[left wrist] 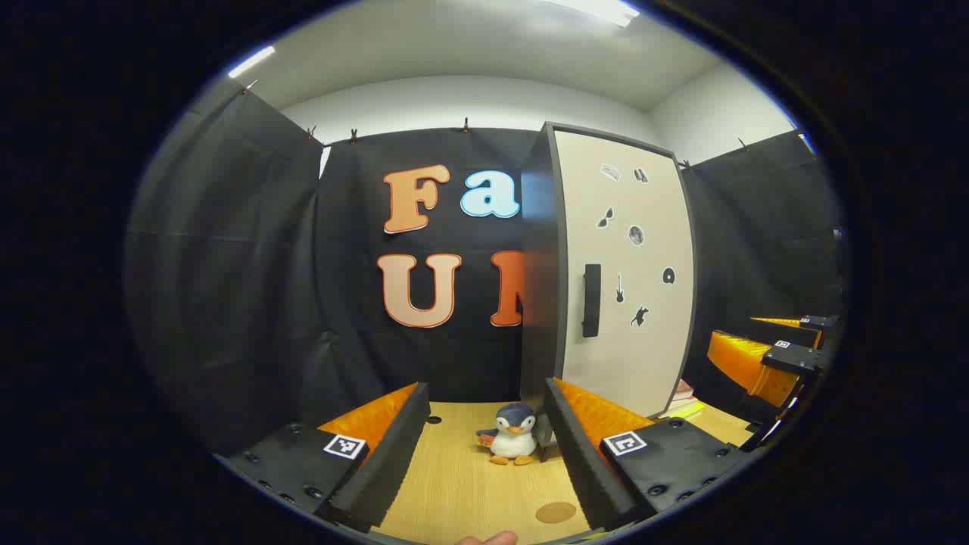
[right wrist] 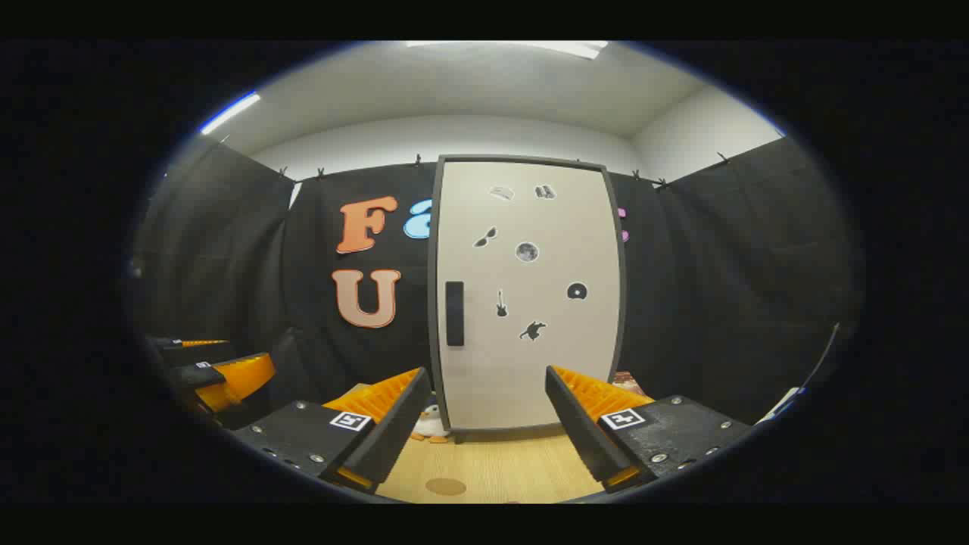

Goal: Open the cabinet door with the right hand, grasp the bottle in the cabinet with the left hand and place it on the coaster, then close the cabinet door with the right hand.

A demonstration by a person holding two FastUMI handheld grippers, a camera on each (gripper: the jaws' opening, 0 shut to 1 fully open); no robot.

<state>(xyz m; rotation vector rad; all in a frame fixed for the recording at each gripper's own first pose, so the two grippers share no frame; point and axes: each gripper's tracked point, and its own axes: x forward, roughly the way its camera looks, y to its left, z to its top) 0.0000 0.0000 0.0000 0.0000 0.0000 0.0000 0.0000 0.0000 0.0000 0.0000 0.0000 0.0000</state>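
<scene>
A tall cabinet stands at the back of the wooden table, its pale door shut, with a dark vertical handle near the left edge and small stickers on it. From the left gripper view I see the same door and handle at an angle. A round brown coaster lies flat on the table in front, also low in the right gripper view. My left gripper is open with nothing between its fingers. My right gripper is open too, facing the door from a distance. The bottle is hidden.
A small toy penguin stands on the table by the cabinet's left front corner. Some books lie at the cabinet's right side. Black cloth walls close the booth. The right gripper appears at the right edge of the left gripper view.
</scene>
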